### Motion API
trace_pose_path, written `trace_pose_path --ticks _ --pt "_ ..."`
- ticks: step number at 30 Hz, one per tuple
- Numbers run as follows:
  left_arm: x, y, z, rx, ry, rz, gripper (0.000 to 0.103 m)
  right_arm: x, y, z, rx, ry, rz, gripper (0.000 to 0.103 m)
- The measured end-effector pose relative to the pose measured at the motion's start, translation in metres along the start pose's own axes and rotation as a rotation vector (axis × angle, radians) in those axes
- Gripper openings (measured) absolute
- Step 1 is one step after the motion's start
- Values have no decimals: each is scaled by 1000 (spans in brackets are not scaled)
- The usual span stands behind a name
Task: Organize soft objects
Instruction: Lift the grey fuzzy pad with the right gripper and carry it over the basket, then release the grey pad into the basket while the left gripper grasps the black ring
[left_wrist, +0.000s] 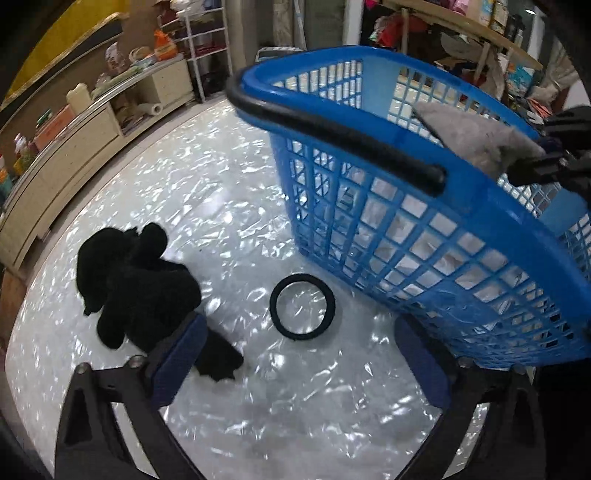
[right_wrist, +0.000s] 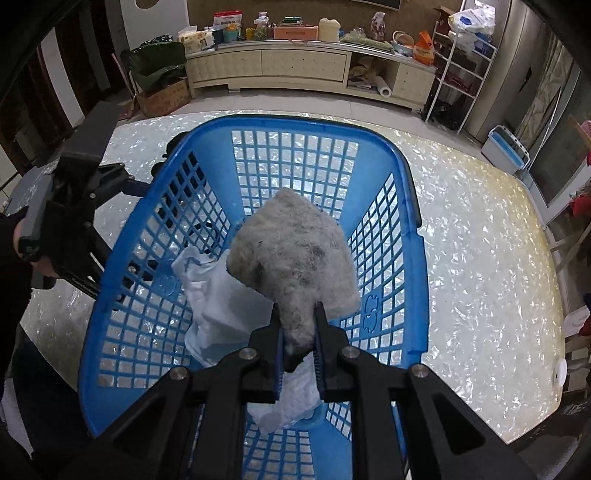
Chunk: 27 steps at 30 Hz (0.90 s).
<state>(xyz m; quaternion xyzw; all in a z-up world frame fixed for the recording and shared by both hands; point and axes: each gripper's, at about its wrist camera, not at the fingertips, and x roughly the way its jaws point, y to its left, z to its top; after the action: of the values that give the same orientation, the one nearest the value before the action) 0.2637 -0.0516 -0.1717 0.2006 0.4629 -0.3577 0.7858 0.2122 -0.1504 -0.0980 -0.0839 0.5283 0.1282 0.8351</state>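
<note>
A grey fluffy cloth (right_wrist: 295, 251) hangs over the inside of the blue basket (right_wrist: 122, 295), and my right gripper (right_wrist: 298, 325) is shut on its near end. White cloths (right_wrist: 221, 306) lie on the basket floor under it. In the left wrist view the same grey cloth (left_wrist: 476, 136) shows above the blue basket's (left_wrist: 480, 206) rim, held by the right gripper (left_wrist: 535, 166). My left gripper (left_wrist: 299, 354) is open above the table. A black hair band (left_wrist: 302, 306) lies between and just beyond its fingers. A black fuzzy cloth (left_wrist: 140, 288) lies to the left, against the left finger.
The table (left_wrist: 258, 206) has a shiny white marbled top. A person's hand (right_wrist: 26, 251) holds the left gripper body beside the basket. A low cabinet (right_wrist: 306, 70) with clutter and a white wire rack (right_wrist: 458, 62) stand beyond the table. A black handle (left_wrist: 332, 133) lies on the basket rim.
</note>
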Motion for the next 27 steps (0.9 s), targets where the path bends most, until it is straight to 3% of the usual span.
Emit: trace_pose_path --ticks 5,11,14,16,19,24,27 --pt "17 1 0 54 8 19 97 3 -4 2 9 10 11 13" --pt "32 8 3 74 18 23 81 2 -4 2 18 11 34 13" --pt "36 8 5 90 19 26 71 1 -7 3 15 13 37 13" --pt "33 12 4 83 10 10 49 3 -6 4 11 14 35 13" --pt "28 14 3 56 7 -7 27 5 -5 6 14 15 36 13" --pt "25 20 -2 42 -2 -13 11 2 -7 6 25 14 61 13" --pt "17 20 -5 34 -16 -20 8 -1 -10 7 24 6 53 13"
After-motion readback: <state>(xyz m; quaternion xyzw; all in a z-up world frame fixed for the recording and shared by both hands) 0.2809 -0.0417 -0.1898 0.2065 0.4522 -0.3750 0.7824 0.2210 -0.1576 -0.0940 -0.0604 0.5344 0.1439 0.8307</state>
